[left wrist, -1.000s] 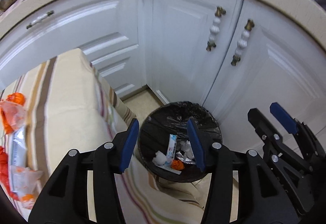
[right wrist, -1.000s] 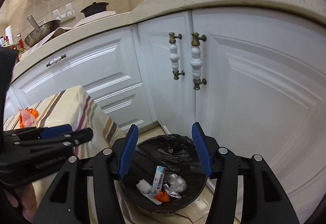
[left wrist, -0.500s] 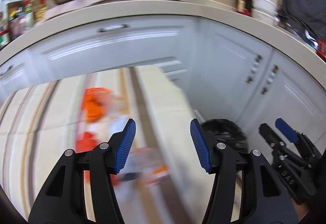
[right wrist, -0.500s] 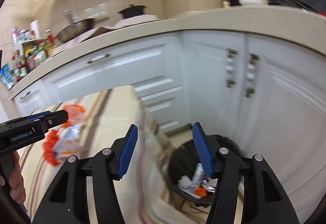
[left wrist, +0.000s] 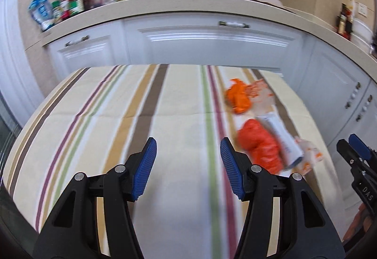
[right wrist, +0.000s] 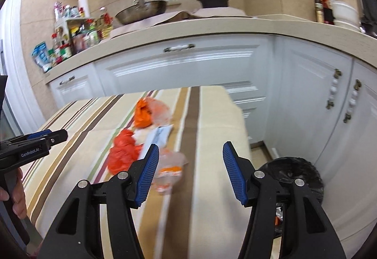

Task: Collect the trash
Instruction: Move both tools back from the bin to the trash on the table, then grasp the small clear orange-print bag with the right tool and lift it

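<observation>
Trash lies in a loose row on the striped tablecloth [left wrist: 117, 117]: a red crumpled bag [left wrist: 259, 143] [right wrist: 123, 152], an orange scrap [left wrist: 236, 97] [right wrist: 142, 115], a white-blue packet [left wrist: 280, 134] [right wrist: 159, 136] and clear wrappers [right wrist: 170, 168]. My left gripper [left wrist: 188, 162] is open and empty above the cloth, left of the trash. My right gripper [right wrist: 188, 167] is open and empty above the table's right part, its left finger by the clear wrapper. The black-lined trash bin [right wrist: 292, 176] stands on the floor right of the table.
White kitchen cabinets [right wrist: 188, 65] run behind and to the right, close to the table's edge. The counter holds bottles [right wrist: 70, 39], a pan [right wrist: 141, 13] and a pot. The right gripper shows at the left wrist view's right edge [left wrist: 358, 164].
Both grippers swung left from over the bin to over the table. The trash on the cloth came into view; the bin left the left wrist view.
</observation>
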`<control>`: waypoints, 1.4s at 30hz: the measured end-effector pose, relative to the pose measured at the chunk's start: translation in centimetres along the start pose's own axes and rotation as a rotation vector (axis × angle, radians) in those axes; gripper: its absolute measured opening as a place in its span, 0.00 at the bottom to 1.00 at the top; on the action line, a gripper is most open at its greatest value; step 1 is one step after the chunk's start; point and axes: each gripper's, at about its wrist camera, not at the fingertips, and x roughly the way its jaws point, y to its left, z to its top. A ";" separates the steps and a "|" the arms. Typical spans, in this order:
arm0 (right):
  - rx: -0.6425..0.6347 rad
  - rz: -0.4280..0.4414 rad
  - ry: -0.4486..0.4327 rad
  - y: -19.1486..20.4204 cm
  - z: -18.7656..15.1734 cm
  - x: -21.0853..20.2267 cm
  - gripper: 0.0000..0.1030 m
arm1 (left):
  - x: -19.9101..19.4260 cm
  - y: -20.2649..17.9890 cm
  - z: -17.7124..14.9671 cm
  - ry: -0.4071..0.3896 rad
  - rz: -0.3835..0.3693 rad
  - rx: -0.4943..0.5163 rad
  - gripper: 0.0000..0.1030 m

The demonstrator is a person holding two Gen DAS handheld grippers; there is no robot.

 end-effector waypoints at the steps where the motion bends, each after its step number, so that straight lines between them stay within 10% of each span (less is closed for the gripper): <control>1: -0.004 0.005 0.008 0.4 -0.1 0.2 0.54 | 0.0 0.9 -0.3 0.005 0.010 -0.010 0.53; 30: -0.019 -0.005 0.142 2.1 -1.3 3.8 0.49 | 2.0 3.0 -2.4 0.071 -0.015 -0.065 0.53; 42: -0.020 0.023 0.187 2.2 -1.5 4.6 0.30 | 1.9 1.4 -2.4 0.072 -0.046 -0.037 0.53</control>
